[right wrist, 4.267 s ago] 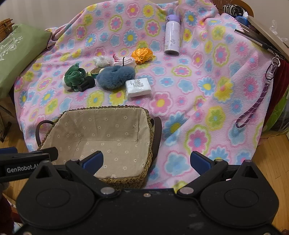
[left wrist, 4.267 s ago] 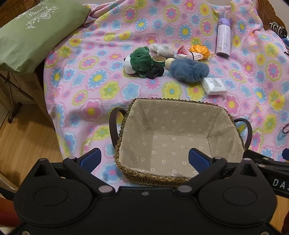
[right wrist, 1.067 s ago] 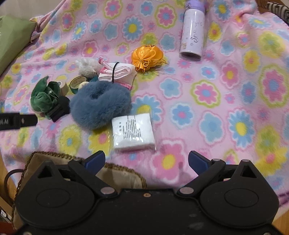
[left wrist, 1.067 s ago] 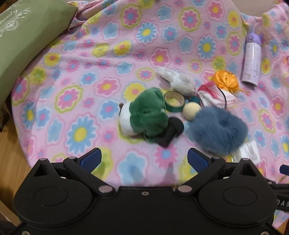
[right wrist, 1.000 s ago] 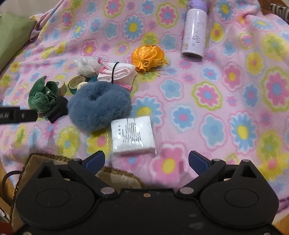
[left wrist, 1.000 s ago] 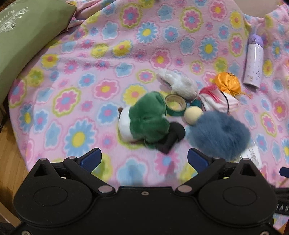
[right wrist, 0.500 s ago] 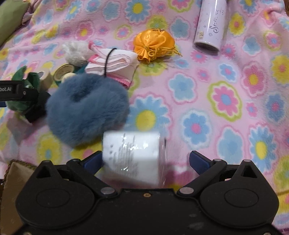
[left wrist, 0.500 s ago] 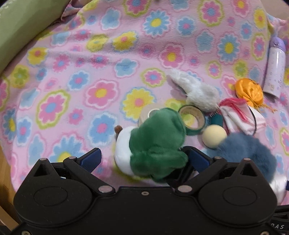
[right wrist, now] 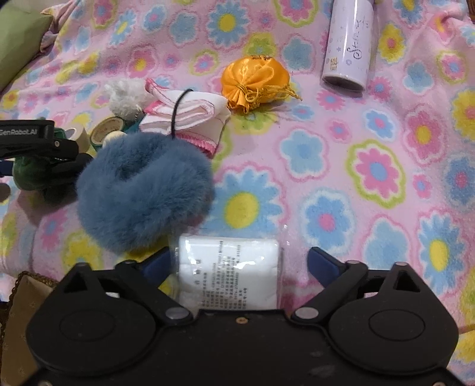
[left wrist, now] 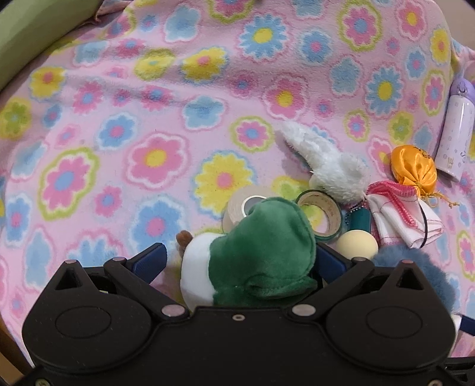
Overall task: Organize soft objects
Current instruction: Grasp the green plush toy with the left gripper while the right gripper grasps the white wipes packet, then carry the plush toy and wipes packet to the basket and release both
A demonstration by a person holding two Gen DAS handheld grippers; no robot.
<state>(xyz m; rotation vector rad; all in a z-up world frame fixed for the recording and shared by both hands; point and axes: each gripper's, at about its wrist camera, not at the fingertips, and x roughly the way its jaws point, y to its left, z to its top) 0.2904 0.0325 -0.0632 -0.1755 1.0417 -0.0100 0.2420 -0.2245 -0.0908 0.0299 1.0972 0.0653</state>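
Jaws on both sides stood wide apart. On the left gripper (left wrist: pixel 240 261) they straddled the green plush toy (left wrist: pixel 264 246), blue pads either side of it, not visibly pressing. On the right gripper (right wrist: pixel 240 264) they flanked the white wrapped packet (right wrist: pixel 228 273), the right pad clear of it, the left pad partly hidden behind the wrapper.

Everything lay on a pink flowered fleece blanket (left wrist: pixel 124 118), rumpled toward its far edge, where a green cushion (left wrist: pixel 35 26) showed at the far left corner. Just beyond the plush toy sat two tape rolls (left wrist: pixel 320 213), a cream ball (left wrist: pixel 356 245) and a white fluffy toy (left wrist: pixel 329 166). A folded pink-trimmed cloth (right wrist: pixel 184 115) with a black band lay touching the blue fur scrunchie (right wrist: pixel 142 190), which sat just beside the packet. An orange satin pouch (right wrist: pixel 255 80) rested farther back, near a white and lilac bottle (right wrist: pixel 348 44) lying toward the far right. At the near left edge, a woven basket rim (right wrist: pixel 26 279) peeked in.
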